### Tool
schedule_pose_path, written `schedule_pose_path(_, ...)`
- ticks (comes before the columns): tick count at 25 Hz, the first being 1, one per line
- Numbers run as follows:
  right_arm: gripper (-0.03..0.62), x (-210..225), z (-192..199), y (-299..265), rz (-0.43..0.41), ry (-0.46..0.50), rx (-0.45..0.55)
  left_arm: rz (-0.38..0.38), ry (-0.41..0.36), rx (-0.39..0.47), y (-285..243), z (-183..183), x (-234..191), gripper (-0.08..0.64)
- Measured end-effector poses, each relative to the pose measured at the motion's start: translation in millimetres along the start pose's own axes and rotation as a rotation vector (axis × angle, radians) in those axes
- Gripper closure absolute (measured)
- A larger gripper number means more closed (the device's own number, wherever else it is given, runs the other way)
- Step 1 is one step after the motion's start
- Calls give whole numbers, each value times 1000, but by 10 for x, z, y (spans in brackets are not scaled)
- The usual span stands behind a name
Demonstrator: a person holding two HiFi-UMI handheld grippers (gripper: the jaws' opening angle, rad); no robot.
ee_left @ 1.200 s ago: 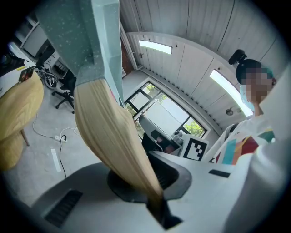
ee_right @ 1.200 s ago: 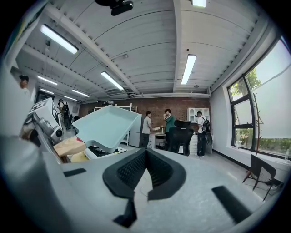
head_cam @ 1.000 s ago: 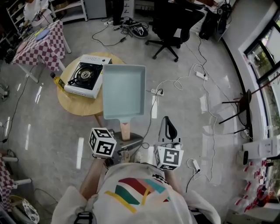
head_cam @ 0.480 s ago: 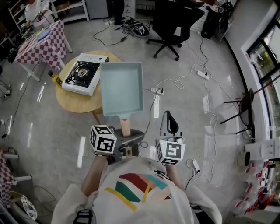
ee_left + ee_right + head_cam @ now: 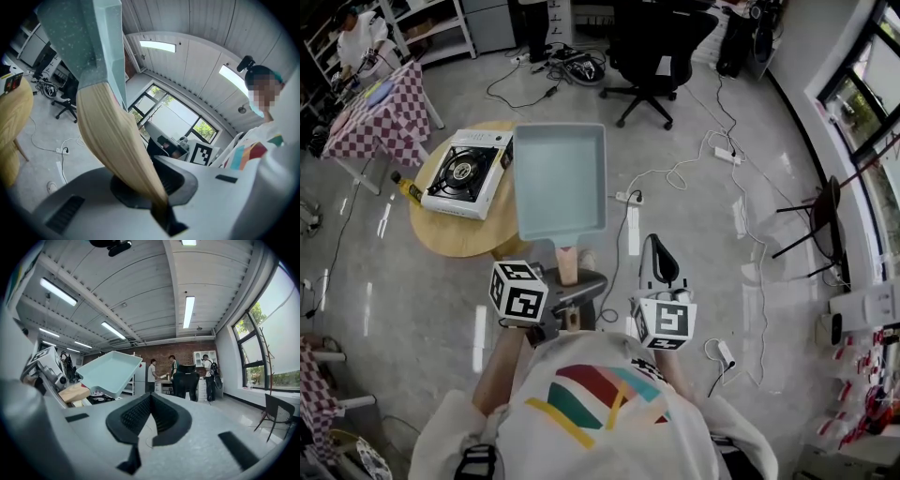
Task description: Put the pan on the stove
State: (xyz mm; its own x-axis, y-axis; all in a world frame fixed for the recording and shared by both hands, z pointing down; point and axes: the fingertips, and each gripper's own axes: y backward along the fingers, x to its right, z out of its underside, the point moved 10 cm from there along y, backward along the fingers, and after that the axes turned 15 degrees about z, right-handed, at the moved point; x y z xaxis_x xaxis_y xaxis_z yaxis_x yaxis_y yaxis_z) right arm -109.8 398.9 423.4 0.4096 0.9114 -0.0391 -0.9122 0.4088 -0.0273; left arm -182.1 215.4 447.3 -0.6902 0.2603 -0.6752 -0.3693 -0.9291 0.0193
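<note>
A light blue rectangular pan (image 5: 560, 183) with a wooden handle (image 5: 568, 265) is held in the air, level, in front of me. My left gripper (image 5: 572, 287) is shut on the end of that handle (image 5: 117, 140), with the pan (image 5: 89, 42) rising above the jaws. The white portable stove (image 5: 464, 173) with its black burner sits on a round wooden table (image 5: 455, 234), just left of the pan's far corner. My right gripper (image 5: 661, 267) hangs shut and empty to the right of the handle. The right gripper (image 5: 149, 401) view shows the pan (image 5: 110, 371) up at its left.
A yellow bottle (image 5: 405, 187) stands at the table's left edge. A black office chair (image 5: 652, 56) and cables with a power strip (image 5: 628, 197) lie on the floor beyond. A checkered table (image 5: 375, 112) is at far left. People (image 5: 173, 366) stand far off.
The pan has moved forward and a little left with the left gripper, and its far corner now reaches the stove's right side. The round table has drawn closer. The right gripper followed alongside.
</note>
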Motion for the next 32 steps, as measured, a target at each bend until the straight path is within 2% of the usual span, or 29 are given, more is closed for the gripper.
schedule_pose_path(10, 594, 32, 40, -477, -5, 51, -29, 38, -26, -37, -40, -420, -484, 554)
schedule_pose_path(13, 594, 0, 54, -728, -27, 76, -28, 64, -11, -36, -37, -573, -658, 554)
schedule_pose_path(19, 594, -146, 13, -1345, -78, 93, -39, 25, 17, -58, 64, -938, -1126, 554)
schedule_pose_path(22, 594, -205, -57, -1744, -104, 125, -29, 28, 28, -39, 89, -1205, -1370, 554)
schedule_pose_path(28, 594, -285, -296, -2710, -114, 158, -17, 27, 3, -5, 217, -1925, -1860, 554)
schedule_pose_path(32, 594, -482, -366, -3401, -140, 106, 3, -8, -18, 4, 459, -2394, -2243, 554)
